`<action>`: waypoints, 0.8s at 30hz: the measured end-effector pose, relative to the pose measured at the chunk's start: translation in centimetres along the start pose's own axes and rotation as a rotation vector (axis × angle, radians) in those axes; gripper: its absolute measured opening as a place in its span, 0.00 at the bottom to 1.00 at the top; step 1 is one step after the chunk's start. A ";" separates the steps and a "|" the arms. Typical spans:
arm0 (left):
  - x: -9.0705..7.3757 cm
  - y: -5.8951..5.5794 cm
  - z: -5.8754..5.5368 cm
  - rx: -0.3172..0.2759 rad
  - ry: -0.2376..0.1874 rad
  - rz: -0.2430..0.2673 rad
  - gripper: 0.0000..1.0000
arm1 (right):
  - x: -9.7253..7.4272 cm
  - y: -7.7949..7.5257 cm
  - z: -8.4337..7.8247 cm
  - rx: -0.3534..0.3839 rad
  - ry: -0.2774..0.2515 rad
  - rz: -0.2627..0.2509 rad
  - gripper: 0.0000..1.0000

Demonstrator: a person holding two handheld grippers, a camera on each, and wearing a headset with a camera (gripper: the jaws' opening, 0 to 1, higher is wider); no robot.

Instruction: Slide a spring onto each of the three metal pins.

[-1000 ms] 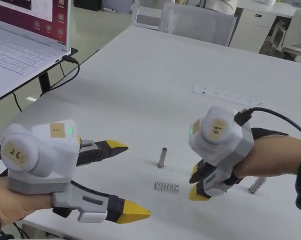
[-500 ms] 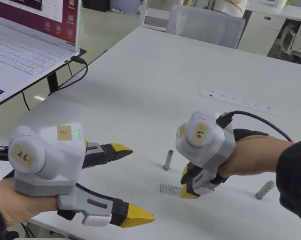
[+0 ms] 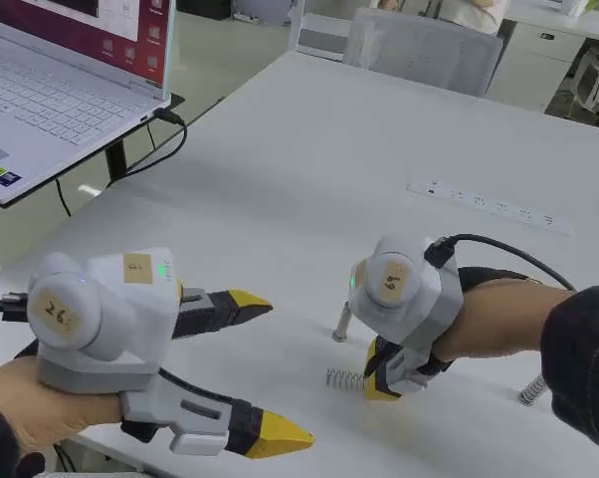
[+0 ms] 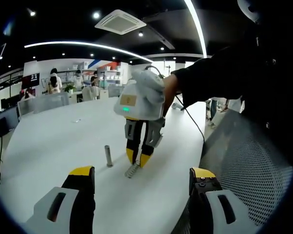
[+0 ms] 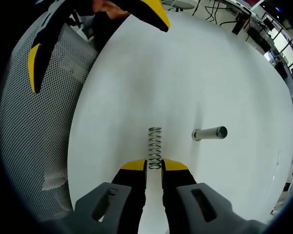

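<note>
The right tongs, narrowed on one end of the spring, probably needed a firm, level lift toward the upright metal pin; the left tongs stood wide, empty.

**Head view:** from above, facing forward and down on the white table, at moderate range.
**Left gripper view:** low over the table, looking across it at the right gripper.
**Right gripper view:** very near, pointing down at the tabletop.
All three views share the spring and the pin.
</note>
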State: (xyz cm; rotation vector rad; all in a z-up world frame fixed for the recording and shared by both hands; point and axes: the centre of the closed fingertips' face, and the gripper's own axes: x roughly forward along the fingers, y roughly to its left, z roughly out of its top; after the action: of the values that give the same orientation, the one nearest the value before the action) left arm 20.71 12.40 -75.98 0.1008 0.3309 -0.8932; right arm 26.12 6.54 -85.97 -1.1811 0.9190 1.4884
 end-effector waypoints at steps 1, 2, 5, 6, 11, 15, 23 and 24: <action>0.0 0.0 0.0 0.000 0.001 -0.001 0.76 | 0.1 0.1 -0.1 -0.002 0.002 0.001 0.09; 0.0 -0.1 0.0 0.000 0.001 -0.001 0.76 | 0.1 -0.1 0.0 -0.008 -0.002 -0.004 0.09; 0.1 -0.2 0.0 0.001 0.003 -0.004 0.75 | 0.0 0.0 -0.1 -0.011 -0.006 -0.005 0.09; 0.2 -0.2 0.0 0.002 0.004 -0.005 0.75 | 0.0 -0.1 -0.1 -0.013 -0.008 -0.009 0.09; 0.3 -0.4 -0.1 0.004 0.008 -0.013 0.74 | -0.9 0.3 0.1 -0.002 -0.020 -0.008 0.08; 0.3 -0.3 -0.2 0.007 0.008 -0.019 0.72 | -2.1 0.9 0.3 0.006 -0.031 0.000 0.08; 1.0 -0.7 0.2 0.014 0.013 -0.049 0.64 | -5.2 2.1 1.1 0.005 -0.076 0.005 0.08; 1.1 -0.8 0.3 0.015 0.013 -0.051 0.63 | -5.7 2.3 1.4 0.004 -0.090 0.004 0.08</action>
State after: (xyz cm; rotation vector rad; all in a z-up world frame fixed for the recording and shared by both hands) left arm 20.81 11.04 -75.99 0.1126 0.3404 -0.9461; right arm 23.83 6.00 -80.13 -1.1009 0.8642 1.5297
